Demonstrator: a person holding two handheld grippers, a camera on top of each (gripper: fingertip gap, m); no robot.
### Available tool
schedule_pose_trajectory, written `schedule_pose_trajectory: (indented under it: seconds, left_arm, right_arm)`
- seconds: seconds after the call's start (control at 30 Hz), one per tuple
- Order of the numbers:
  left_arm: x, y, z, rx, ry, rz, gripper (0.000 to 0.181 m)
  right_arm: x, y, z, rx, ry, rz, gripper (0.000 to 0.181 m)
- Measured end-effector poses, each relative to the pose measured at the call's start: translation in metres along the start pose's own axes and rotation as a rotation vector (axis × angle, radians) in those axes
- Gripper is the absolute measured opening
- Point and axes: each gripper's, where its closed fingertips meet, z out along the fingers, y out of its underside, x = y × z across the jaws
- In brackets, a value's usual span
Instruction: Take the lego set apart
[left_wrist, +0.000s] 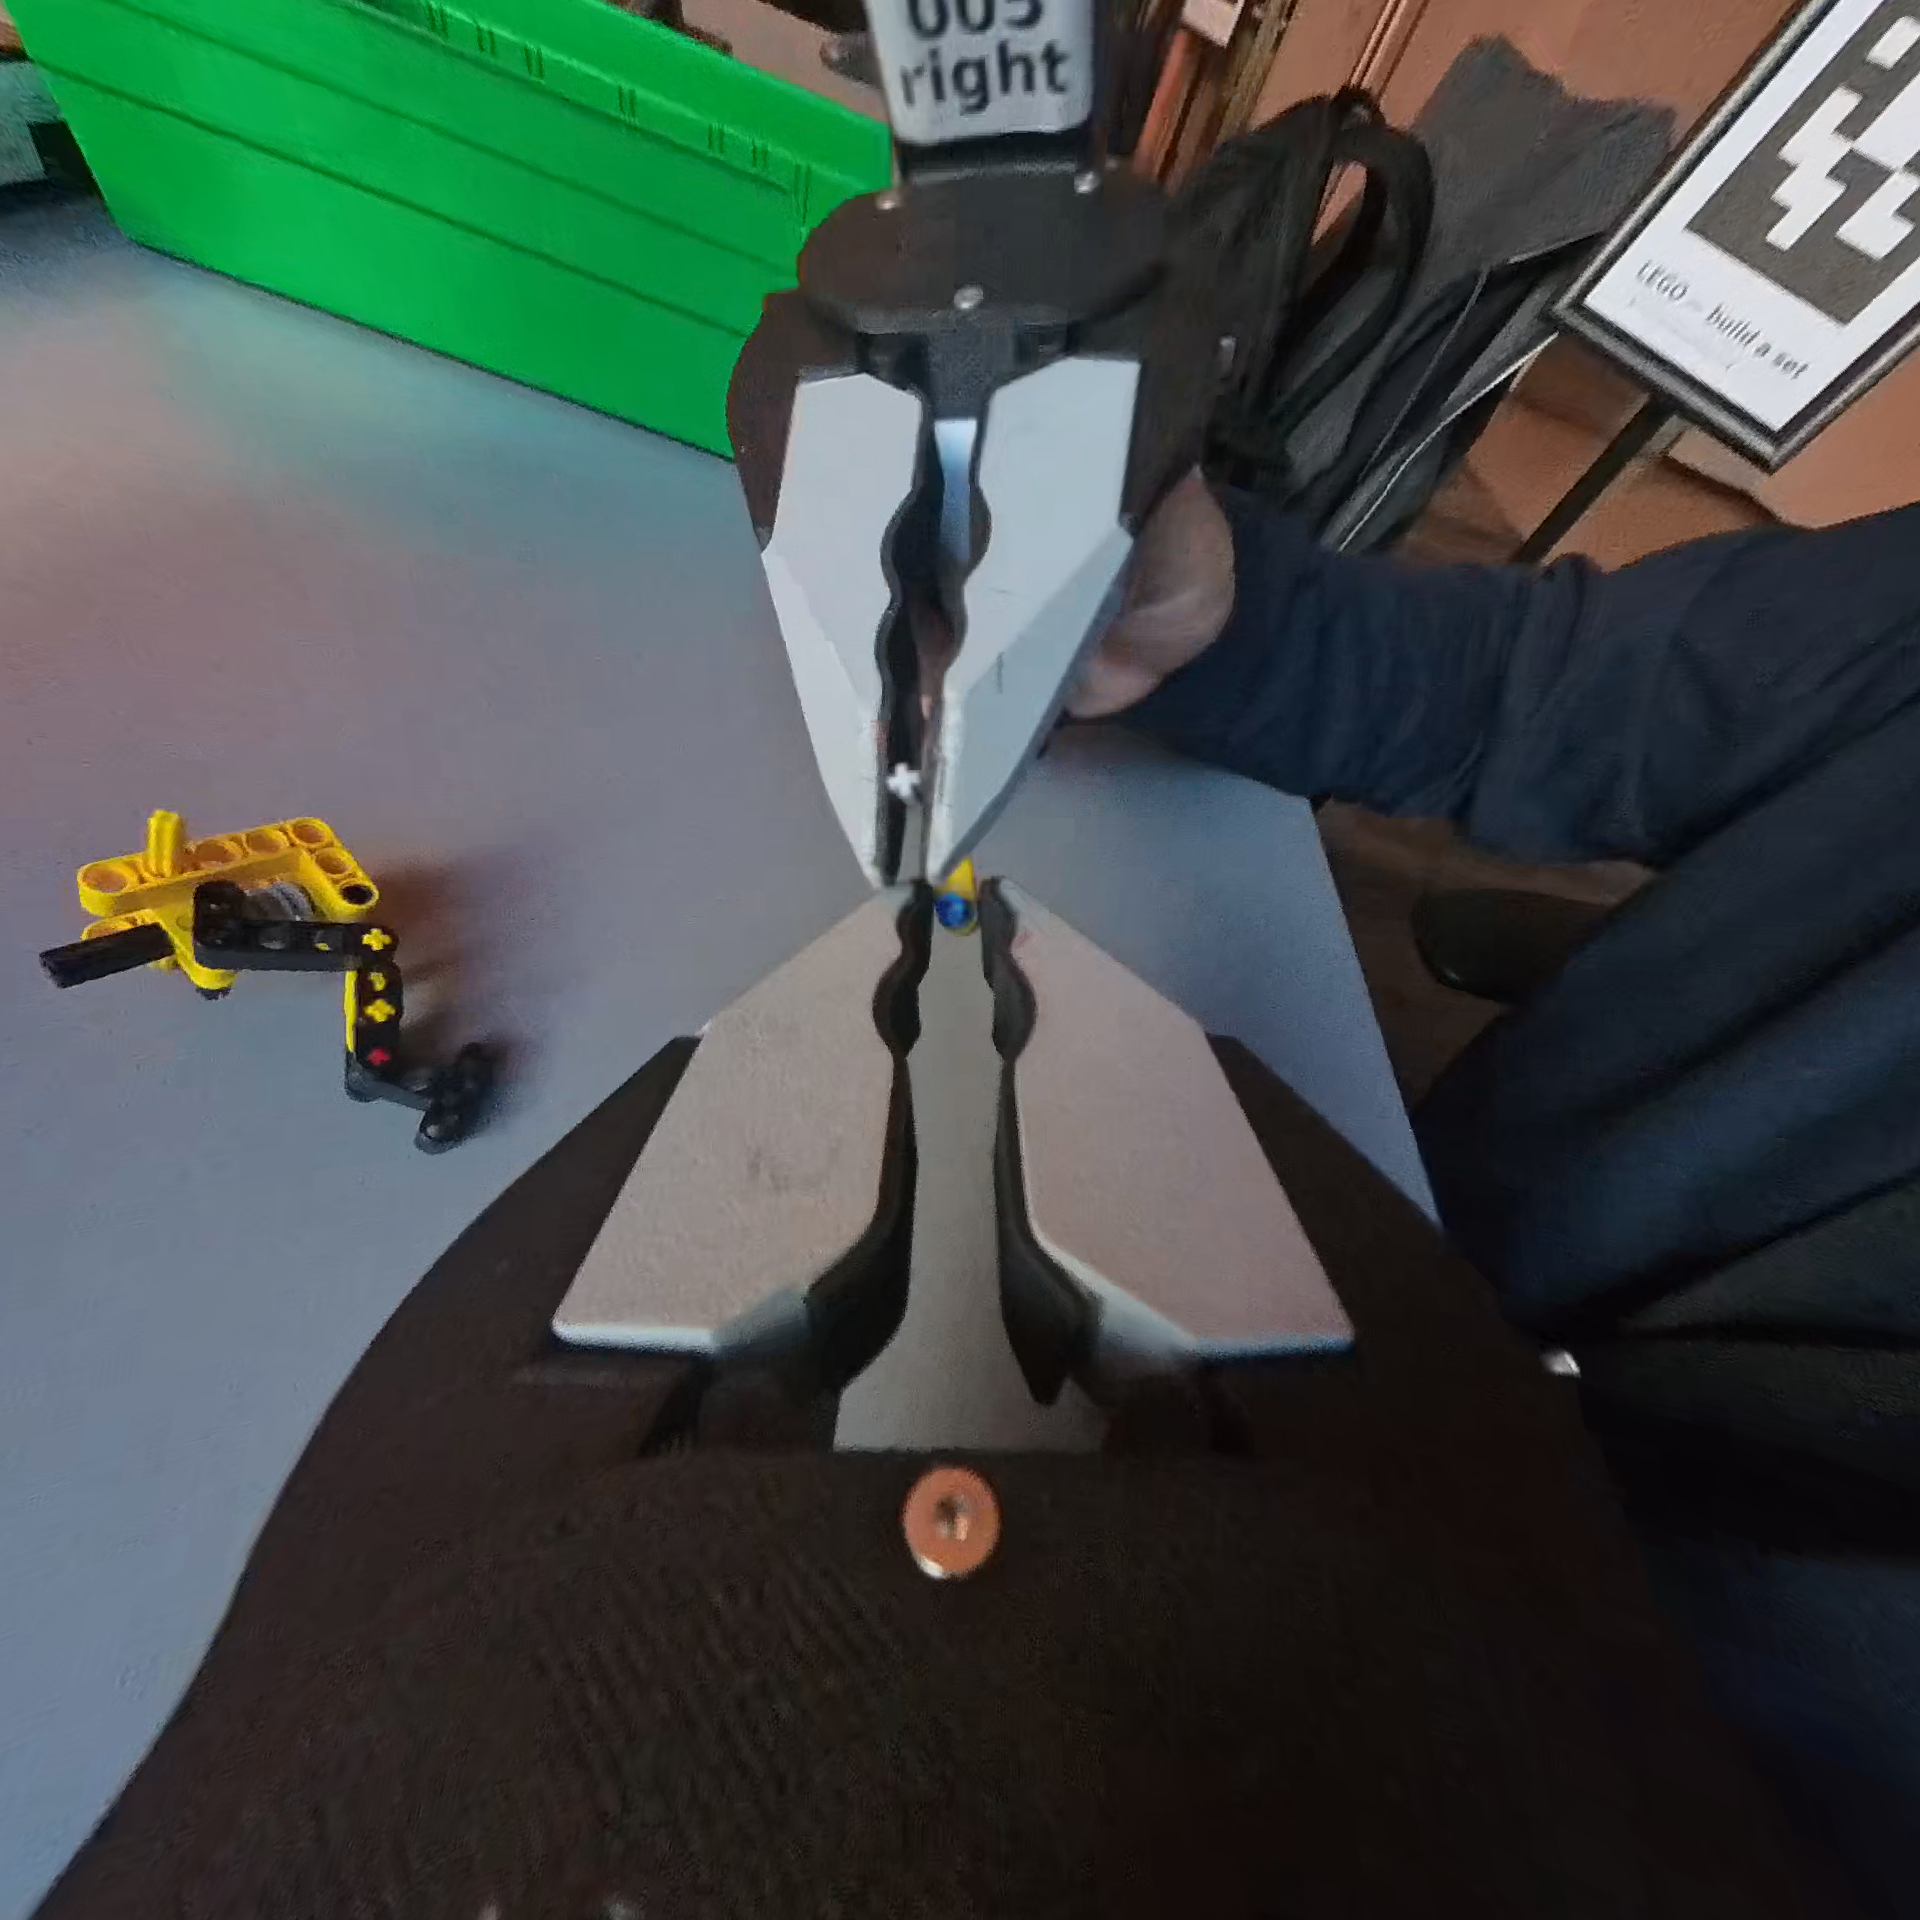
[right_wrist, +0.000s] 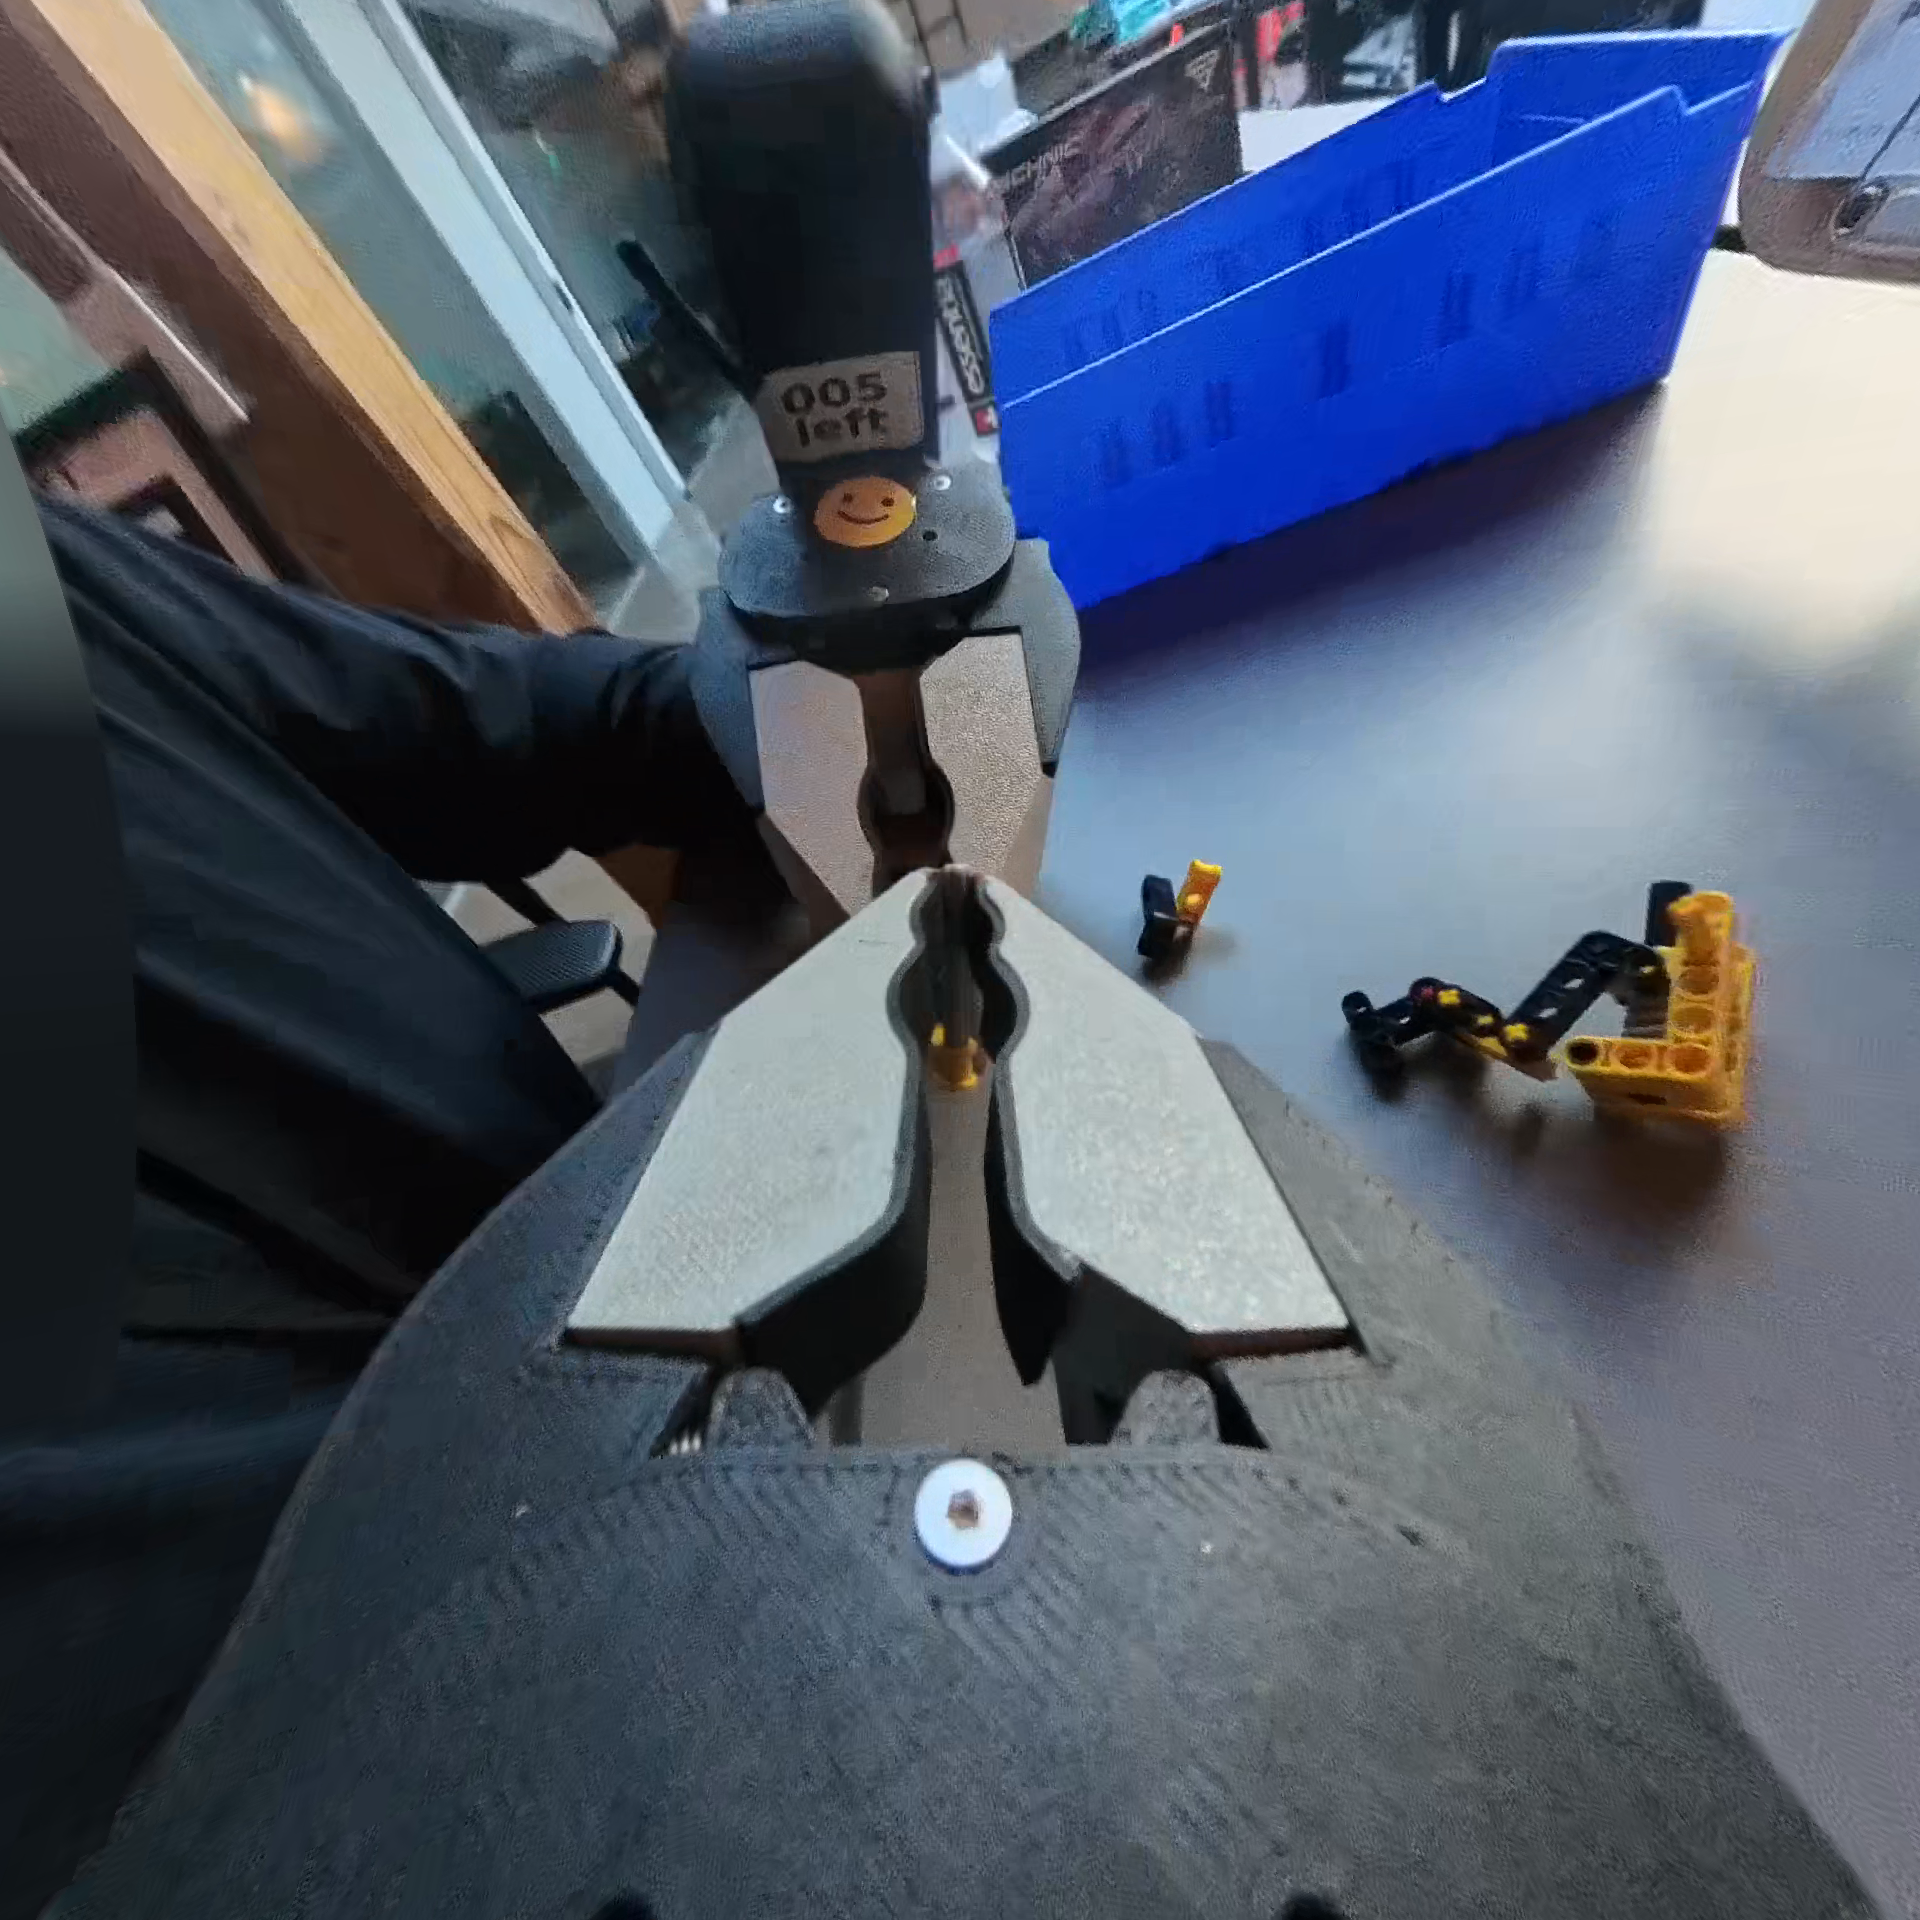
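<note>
While the right gripper, nearly closed, pinches a small yellow-and-black piece beside the lego set, the left gripper, narrowly parted, should pull straight away.

From my remote feed, a smooth grey bench fills the workspace, its surface catching soft daylight and a bright glare at the far right in the right wrist view. A green storage bin stands at the bench's far left edge in the left wrist view; a blue bin sits at the far side in the right wrist view, printed boxes behind it. Wooden framing and glass panels run along the left. A framed sign stands far right, near a black bag, above a reddish-brown floor.
</note>
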Motion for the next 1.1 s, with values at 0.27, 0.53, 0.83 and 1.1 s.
schedule_pose_trajectory:
  seconds: [0.27, 0.53, 0.83, 1.1]
  left_arm:
    - [-0.019, -0.006, 0.001, 0.044, -0.067, -0.045, 0.006]
    - [-0.037, -0.003, -0.002, -0.025, -0.168, 0.010, 0.006]
    - [-0.047, 0.001, -0.002, 0.018, -0.121, -0.088, 0.006]
    - [-0.028, 0.010, -0.002, -0.049, -0.033, -0.095, 0.005]
  right_arm:
    - [0.022, -0.011, -0.004, 0.112, 0.058, 0.205, 0.000]
    - [0.037, -0.014, 0.004, 0.082, 0.224, 0.051, 0.000]
    - [0.048, -0.013, 0.009, 0.075, 0.286, -0.012, 0.000]
    - [0.034, 0.015, -0.001, -0.136, 0.128, -0.136, 0.014]
